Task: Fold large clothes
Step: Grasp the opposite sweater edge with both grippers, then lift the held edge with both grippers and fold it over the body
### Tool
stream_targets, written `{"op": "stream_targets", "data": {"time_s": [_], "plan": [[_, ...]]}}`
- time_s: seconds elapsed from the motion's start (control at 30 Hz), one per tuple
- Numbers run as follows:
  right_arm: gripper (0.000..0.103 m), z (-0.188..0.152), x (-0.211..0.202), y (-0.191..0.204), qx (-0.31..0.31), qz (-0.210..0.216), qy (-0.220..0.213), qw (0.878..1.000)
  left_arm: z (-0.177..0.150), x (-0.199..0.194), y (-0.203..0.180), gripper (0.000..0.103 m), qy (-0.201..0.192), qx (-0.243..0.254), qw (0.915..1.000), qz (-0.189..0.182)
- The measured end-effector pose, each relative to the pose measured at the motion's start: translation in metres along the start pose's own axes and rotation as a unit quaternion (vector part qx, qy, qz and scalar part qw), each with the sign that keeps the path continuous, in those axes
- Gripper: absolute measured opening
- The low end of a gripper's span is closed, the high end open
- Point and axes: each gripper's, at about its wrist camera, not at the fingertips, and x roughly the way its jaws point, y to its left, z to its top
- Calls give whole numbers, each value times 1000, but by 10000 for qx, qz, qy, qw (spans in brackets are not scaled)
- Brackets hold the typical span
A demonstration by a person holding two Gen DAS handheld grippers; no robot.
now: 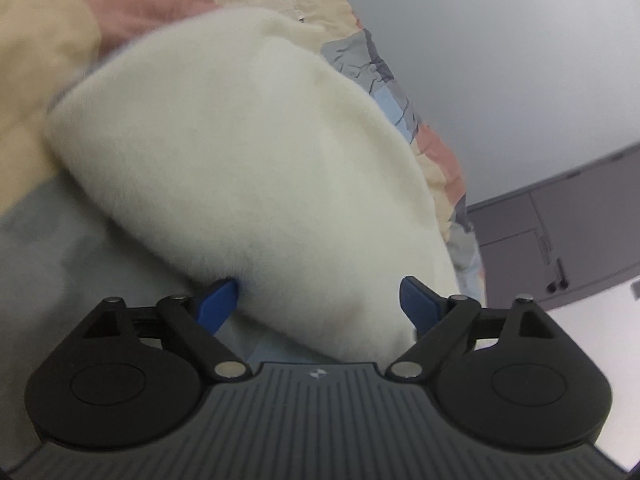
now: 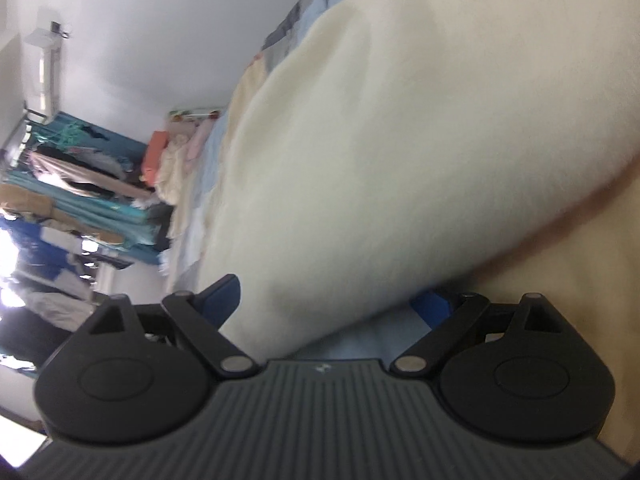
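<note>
Blue fingertips (image 1: 218, 300) of the left gripper (image 1: 320, 300) stand wide apart with the near edge of the cream fleece garment (image 1: 248, 152) bulging between them, though whether they pinch it I cannot tell. Its bulk runs ahead and up-left over the patchwork quilt (image 1: 44, 40). From the right gripper (image 2: 332, 296), equally spread, the same fleece stretches ahead and up-right, edge between the jaws, so both look equally near.
</note>
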Motion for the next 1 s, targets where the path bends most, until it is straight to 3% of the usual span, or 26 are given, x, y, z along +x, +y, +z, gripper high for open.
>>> {"op": "stream_targets", "data": {"time_s": [0.07,0.23,0.4,0.47,0.5,0.63,0.77,0.9,1.0], "plan": [[94,2,10,2,-127,-163,-14,9998,0,5,8,92,26,-276,9996,-75],[95,11,13,2,40,37,-80,10000,5,20,30,92,266,-944,9946,-344],[95,14,-2,6,53,587,-371,9976,13,17,44,91,-58,-1356,9884,-677],[95,16,-8,8,96,852,-522,9949,20,19,53,89,-198,-1583,9851,-647],[95,17,-9,9,119,922,-570,9940,22,17,55,83,-371,-1637,9843,-544],[95,13,-1,4,237,604,-517,9966,26,21,45,75,-512,-1295,9902,-143],[94,7,5,-10,658,441,-435,9959,25,21,35,60,-676,-980,9928,126],[92,7,-5,-16,1001,393,-742,9914,30,25,22,50,-789,-764,9936,265],[74,11,-15,-24,1214,115,-1042,9871,29,21,21,46,-866,-636,9938,291]]}}
